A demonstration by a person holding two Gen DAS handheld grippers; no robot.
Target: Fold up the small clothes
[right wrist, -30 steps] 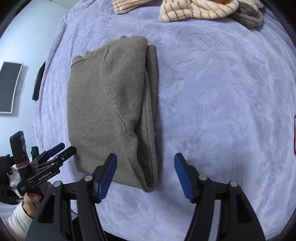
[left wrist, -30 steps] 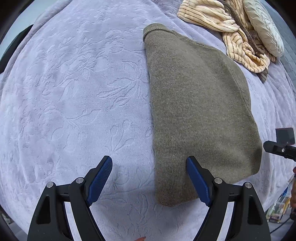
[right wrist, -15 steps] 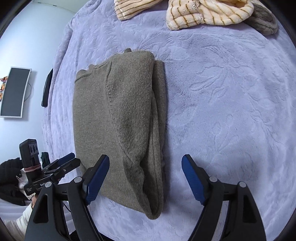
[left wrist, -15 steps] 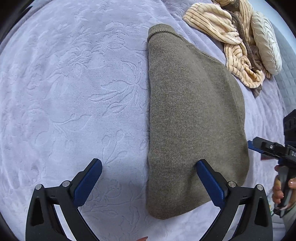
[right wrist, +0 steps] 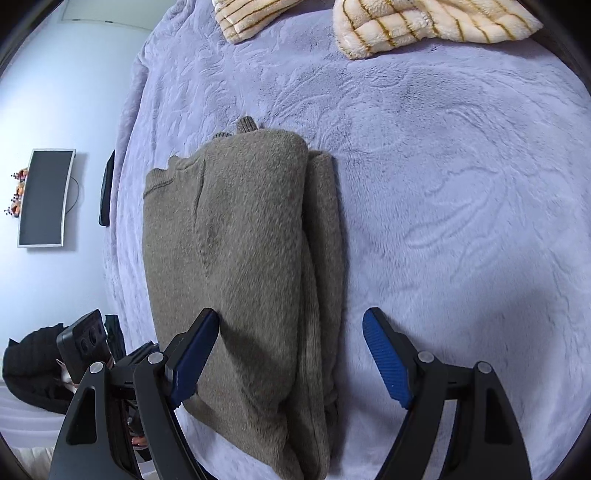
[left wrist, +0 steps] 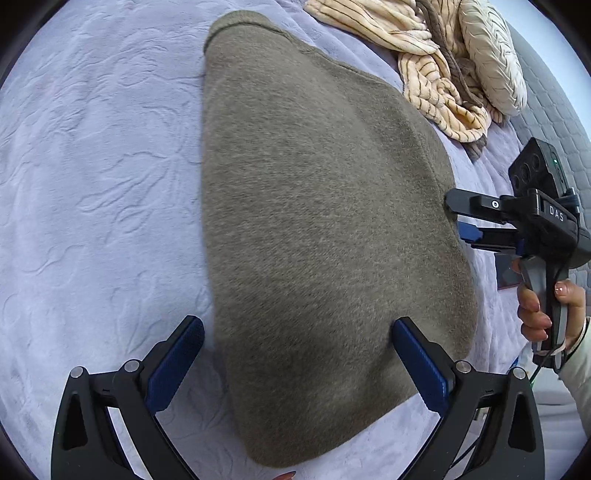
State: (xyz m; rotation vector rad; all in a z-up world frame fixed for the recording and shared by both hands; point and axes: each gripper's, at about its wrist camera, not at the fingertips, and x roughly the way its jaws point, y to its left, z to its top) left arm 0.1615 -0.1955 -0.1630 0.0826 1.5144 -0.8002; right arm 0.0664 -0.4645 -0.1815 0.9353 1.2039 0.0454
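Observation:
An olive-brown knit sweater (left wrist: pixel 317 229) lies folded lengthwise on the lilac bedspread (left wrist: pixel 96 177). My left gripper (left wrist: pixel 295 343) is open, its blue pads straddling the sweater's near left end just above it. My right gripper (right wrist: pixel 290 332) is open over the sweater's (right wrist: pixel 236 258) right folded edge, where layered folds show. The right gripper also shows in the left wrist view (left wrist: pixel 461 221) at the sweater's right edge. The left gripper's body shows in the right wrist view (right wrist: pixel 88 347) at lower left.
A pile of cream striped fluffy clothes (left wrist: pixel 436 74) lies at the far end of the bed, also in the right wrist view (right wrist: pixel 424 26). A monitor (right wrist: pixel 44 199) hangs on the wall at left. The bed edge runs close below both grippers.
Both grippers have moved down and closer to the sweater's near end; the sweater fills more of each view. Both stay open.

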